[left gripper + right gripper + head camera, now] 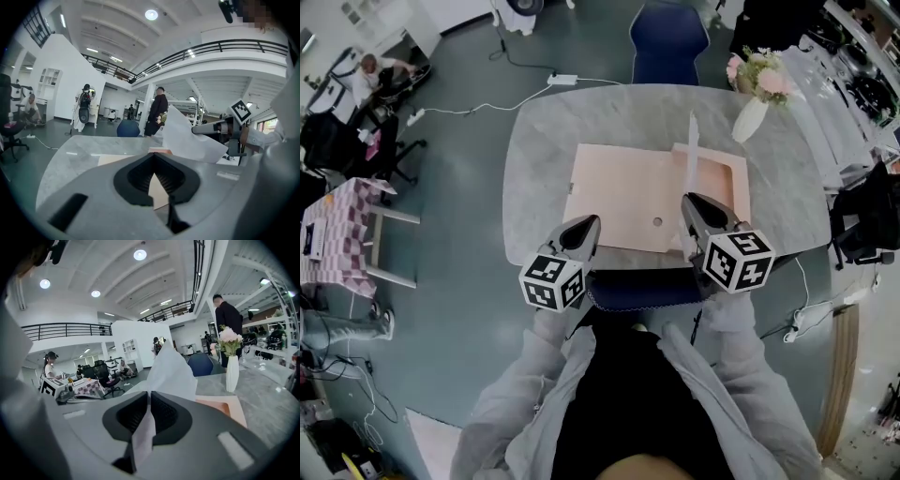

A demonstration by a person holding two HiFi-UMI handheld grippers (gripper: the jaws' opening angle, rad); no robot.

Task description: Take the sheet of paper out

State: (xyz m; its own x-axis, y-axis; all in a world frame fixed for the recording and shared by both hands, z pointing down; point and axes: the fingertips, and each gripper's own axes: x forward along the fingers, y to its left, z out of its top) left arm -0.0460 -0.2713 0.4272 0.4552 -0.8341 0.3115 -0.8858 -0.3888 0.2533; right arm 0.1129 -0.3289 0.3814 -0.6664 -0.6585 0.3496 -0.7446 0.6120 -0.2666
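A white sheet of paper point(692, 148) stands edge-on above the open pink folder point(628, 202) on the grey marble table point(544, 141). My right gripper point(695, 202) is shut on the sheet's near edge and holds it up off the folder. The sheet point(171, 371) rises from between the right jaws in the right gripper view. Seen from the left gripper view, the sheet point(192, 136) hangs from the right gripper point(207, 129) above the folder point(117, 159). My left gripper point(589, 225) hovers over the folder's near left edge, its jaws shut with nothing between them.
A white vase of pink flowers point(752, 112) stands at the table's far right corner. A blue chair point(668, 42) sits behind the table. People stand and sit in the room beyond. A small checked table point(342, 234) is on the left.
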